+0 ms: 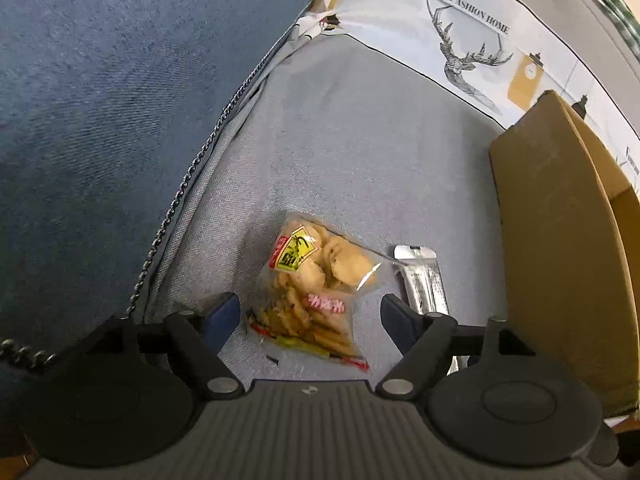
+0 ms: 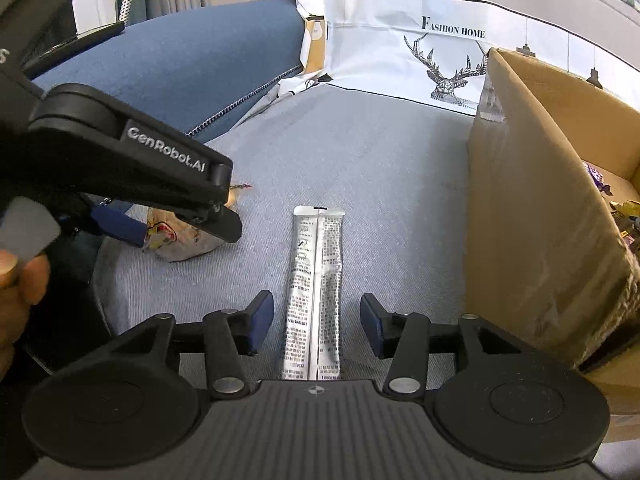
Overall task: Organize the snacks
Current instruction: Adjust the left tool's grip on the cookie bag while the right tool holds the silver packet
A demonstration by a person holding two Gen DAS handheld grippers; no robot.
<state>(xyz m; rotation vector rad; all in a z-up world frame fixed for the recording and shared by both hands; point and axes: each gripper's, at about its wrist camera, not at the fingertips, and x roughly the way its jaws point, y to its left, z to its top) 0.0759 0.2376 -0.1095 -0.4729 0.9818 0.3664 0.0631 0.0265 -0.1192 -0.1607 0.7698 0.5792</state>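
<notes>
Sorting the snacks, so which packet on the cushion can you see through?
The biscuit bag, between the left tongs: its clear film shows the biscuits. The silver sachet beside it is opaque foil.

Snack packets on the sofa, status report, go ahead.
Left gripper open, fingers astride cracker bag. Right gripper open astride silver stick packet. Neither gripped. Cardboard box close right, nothing blocking.

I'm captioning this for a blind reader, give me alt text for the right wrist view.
An open right gripper straddles a silver snack packet lying on a grey cushion. A cardboard box stands to the right; the left gripper is over a clear snack bag to the left.
</notes>
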